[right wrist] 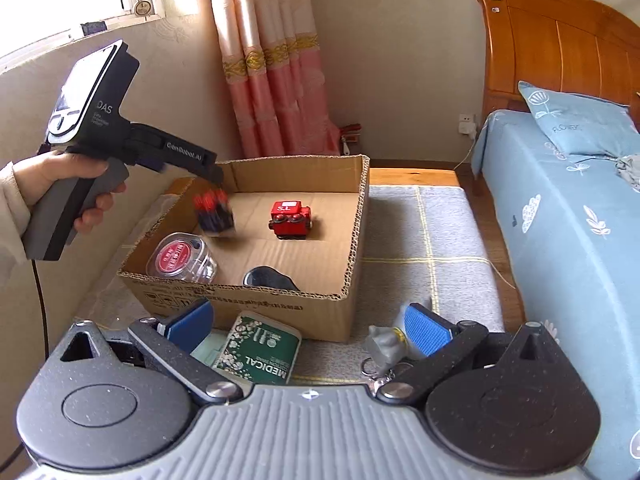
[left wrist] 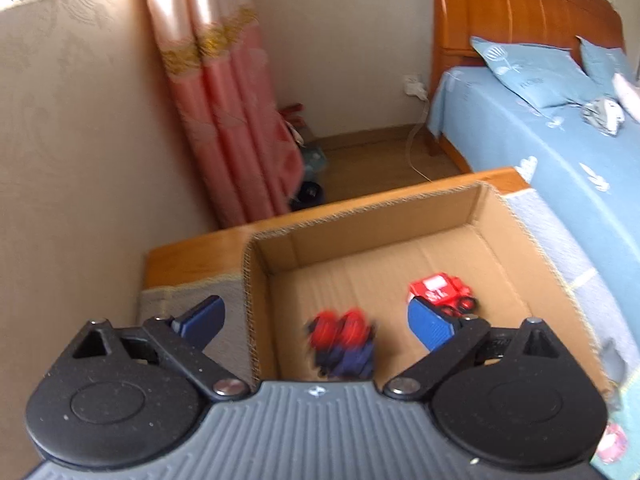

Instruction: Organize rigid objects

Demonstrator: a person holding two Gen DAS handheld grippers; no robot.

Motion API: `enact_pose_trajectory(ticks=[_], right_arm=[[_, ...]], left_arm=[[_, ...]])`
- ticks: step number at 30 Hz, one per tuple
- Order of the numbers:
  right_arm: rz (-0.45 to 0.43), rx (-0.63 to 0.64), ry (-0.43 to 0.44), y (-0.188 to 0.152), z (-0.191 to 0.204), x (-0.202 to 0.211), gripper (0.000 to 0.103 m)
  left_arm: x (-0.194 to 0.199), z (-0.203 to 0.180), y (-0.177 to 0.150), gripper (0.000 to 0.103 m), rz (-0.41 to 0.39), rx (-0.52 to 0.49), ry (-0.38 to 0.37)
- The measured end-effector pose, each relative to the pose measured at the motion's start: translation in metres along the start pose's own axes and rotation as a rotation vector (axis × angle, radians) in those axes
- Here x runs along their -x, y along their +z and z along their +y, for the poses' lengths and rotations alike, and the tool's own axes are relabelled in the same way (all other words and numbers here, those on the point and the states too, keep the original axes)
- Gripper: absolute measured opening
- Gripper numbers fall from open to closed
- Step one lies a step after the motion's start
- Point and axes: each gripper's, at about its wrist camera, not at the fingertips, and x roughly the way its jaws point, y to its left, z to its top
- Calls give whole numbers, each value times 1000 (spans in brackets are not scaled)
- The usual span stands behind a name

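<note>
An open cardboard box (right wrist: 352, 216) stands on a cloth-covered table. My left gripper (left wrist: 316, 320) is open above the box's left side. A red and dark blue toy (left wrist: 342, 340) is blurred in the air below it, free of the fingers; it also shows in the right wrist view (right wrist: 214, 210). A red toy truck (right wrist: 291, 218) stands on the box floor, also in the left wrist view (left wrist: 442, 292). A clear round container with a red lid (right wrist: 180, 258) and a dark object (right wrist: 266, 278) lie at the box's near side. My right gripper (right wrist: 308, 322) is open and empty in front of the box.
A green "MEDICAL" packet (right wrist: 260, 348) and a grey figurine keychain (right wrist: 386, 348) lie on the grey cloth (right wrist: 440, 232) in front of the box. A bed with blue bedding (right wrist: 568, 216) is at the right. A pink curtain (right wrist: 272, 72) and a wall are behind.
</note>
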Motion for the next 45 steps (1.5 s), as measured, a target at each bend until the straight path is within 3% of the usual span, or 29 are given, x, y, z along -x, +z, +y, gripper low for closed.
enact_pose_trajectory(ticks=[14, 21, 29, 34, 39, 45], right_arm=[[10, 14, -28, -11, 5, -12, 103], [-38, 108, -70, -27, 4, -13, 103], [-9, 191, -43, -68, -10, -19, 103], [21, 157, -39, -85, -30, -32, 103], [61, 101, 2, -93, -47, -54, 103], [49, 130, 79, -91, -38, -63, 103]], left_arm=[[45, 3, -28, 98, -66, -4, -104], [79, -7, -68, 101, -102, 0, -127], [101, -24, -123, 101, -128, 20, -114], [108, -38, -151, 101, -152, 55, -101], [106, -46, -169, 101, -128, 82, -124], [106, -48, -180, 101, -107, 94, -142]])
